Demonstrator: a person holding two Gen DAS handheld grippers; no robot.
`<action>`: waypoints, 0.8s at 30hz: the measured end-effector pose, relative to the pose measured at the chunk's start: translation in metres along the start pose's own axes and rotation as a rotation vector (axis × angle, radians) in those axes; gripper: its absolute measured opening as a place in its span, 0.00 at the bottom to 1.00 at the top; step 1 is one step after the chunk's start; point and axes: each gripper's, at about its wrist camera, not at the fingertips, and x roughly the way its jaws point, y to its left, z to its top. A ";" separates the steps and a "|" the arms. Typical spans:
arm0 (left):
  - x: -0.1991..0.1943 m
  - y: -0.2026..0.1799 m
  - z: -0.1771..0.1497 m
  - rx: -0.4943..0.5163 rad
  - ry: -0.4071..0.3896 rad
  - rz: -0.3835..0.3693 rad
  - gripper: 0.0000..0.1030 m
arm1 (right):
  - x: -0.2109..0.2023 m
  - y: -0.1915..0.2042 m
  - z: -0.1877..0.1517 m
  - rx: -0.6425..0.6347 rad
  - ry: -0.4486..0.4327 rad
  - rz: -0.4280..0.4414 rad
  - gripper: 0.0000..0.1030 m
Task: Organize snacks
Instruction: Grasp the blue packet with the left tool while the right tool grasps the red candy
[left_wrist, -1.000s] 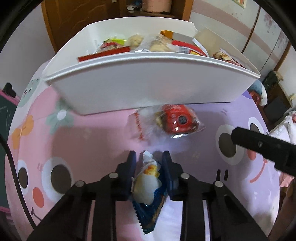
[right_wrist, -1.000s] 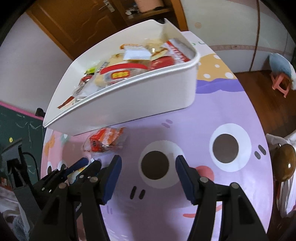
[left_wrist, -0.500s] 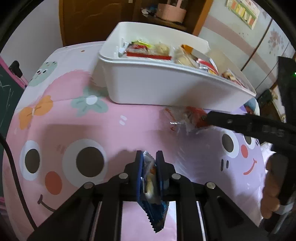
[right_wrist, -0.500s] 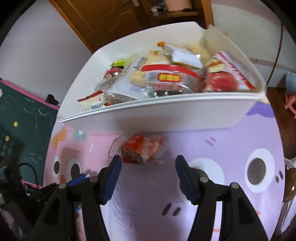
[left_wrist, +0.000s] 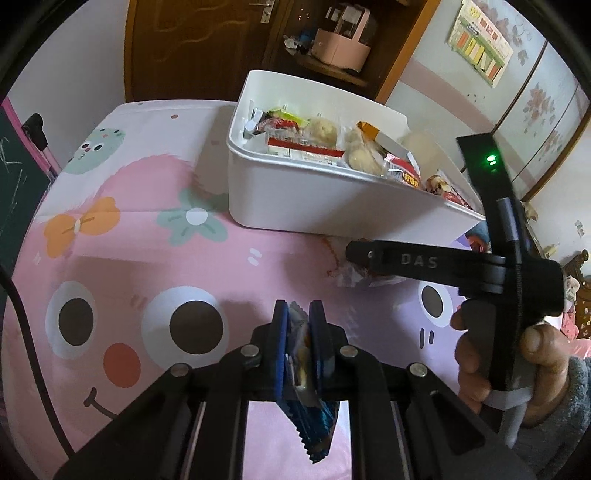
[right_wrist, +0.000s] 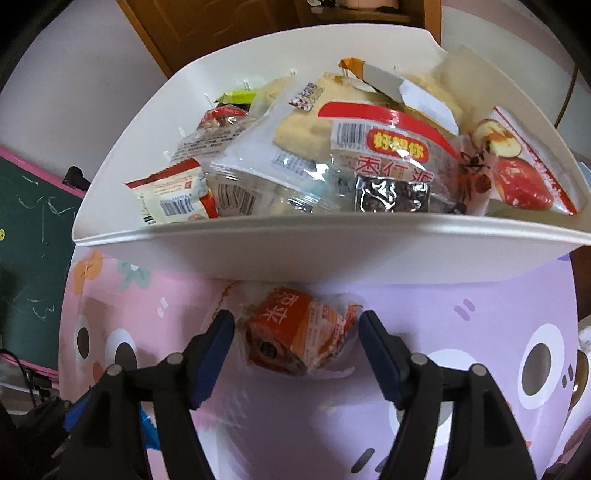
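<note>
Both fisheye views are evenly, softly lit indoors, with black vignetted corners and strongly bowed edges. The white bin (right_wrist: 332, 254) casts a soft shadow onto the cartoon tablecloth (left_wrist: 122, 254). Glare glints off clear snack wrappers (right_wrist: 258, 184). Focus is fairly sharp.

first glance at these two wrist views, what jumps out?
The white bin, heaped with wrapped snacks, fills the top of the right wrist view and sits on a pink and purple cartoon tablecloth. Just in front of it an orange snack packet lies between the fingers of the right gripper, whose jaws are opening and not touching it. The left gripper is shut on a blue snack packet that hangs below its fingers.
</note>
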 end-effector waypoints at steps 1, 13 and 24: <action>-0.001 -0.001 0.000 -0.002 -0.001 -0.001 0.09 | 0.001 0.000 0.000 0.001 0.004 -0.008 0.71; -0.017 -0.002 0.002 -0.011 -0.036 -0.002 0.09 | 0.008 0.012 -0.001 -0.009 -0.019 -0.043 0.74; -0.028 0.005 0.003 -0.037 -0.043 0.005 0.09 | 0.017 0.029 -0.009 -0.039 -0.032 -0.073 0.83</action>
